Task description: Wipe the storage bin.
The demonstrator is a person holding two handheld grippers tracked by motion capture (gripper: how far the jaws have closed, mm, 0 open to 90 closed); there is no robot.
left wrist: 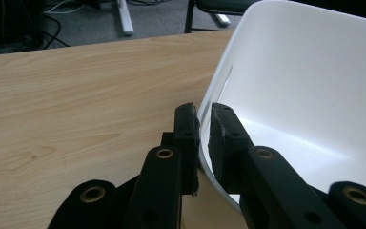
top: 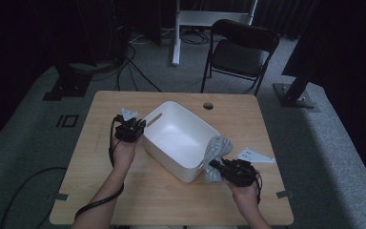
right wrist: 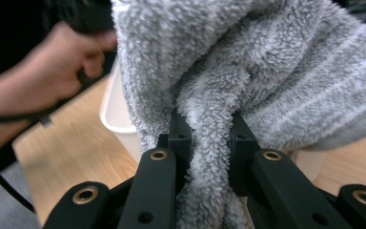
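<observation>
Clamping a fold of the grey towel (right wrist: 248,71) between its two black jaws, the right gripper (top: 219,167) sits at the near right of the table (top: 100,157), its jaws closed on the fleecy cloth, which bulges out on both sides of them in the right gripper view. One towel is in play: from above it hangs bunched at the near right corner of the white bin (top: 178,138), draped against the bin's rim and outer wall, touching the gripper's tips and rising just beyond them. The left gripper (top: 140,125) is on the far left side of the same bin; in the left gripper view its jaws pinch the bin's thin wall (left wrist: 205,138), one pad outside and one inside, closed on the rim. So there are two grippers, one bin and one towel, with the bin standing between the two hands near the middle of the table. Farther out, a single black folding chair (top: 240,52) stands on the floor beyond the table's far edge, well apart from everything else.
</observation>
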